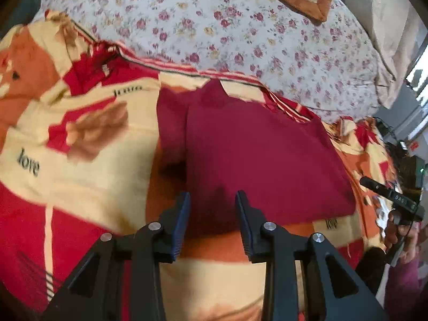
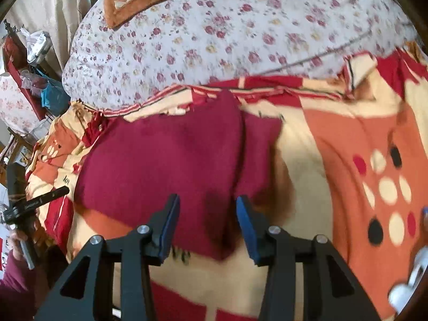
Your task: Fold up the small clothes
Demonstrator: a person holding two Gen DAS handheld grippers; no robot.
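The left gripper (image 1: 212, 200), black-armed with blue ribbed pads, fills the bottom of its own view with the fingers spread and nothing between them; they hang just above the near edge of the dark red knitted garment (image 1: 256, 160). The right gripper (image 2: 207, 204) shows the same in its view: pads apart, gripping no cloth, poised over the garment's near corner (image 2: 171, 160).

The garment lies on a patterned blanket of red, cream and orange blocks (image 1: 88, 176), well short of the white quilt printed with small pink roses (image 1: 240, 26) that bulges behind it. It already reads as a compact, roughly rectangular packet: a clear layered edge runs down one side, where a top panel overlaps a narrower strip beneath, so at least one fold looks done. The frames are smeared by motion, so I cannot say whether the sleeves are fully tucked under or how many layers there are.

With both grippers free of the cloth, the latest fold seems to be released. What probably remains is one more fold to halve the packet, or a smoothing of its edges, and then any further garments, though none shows in these views
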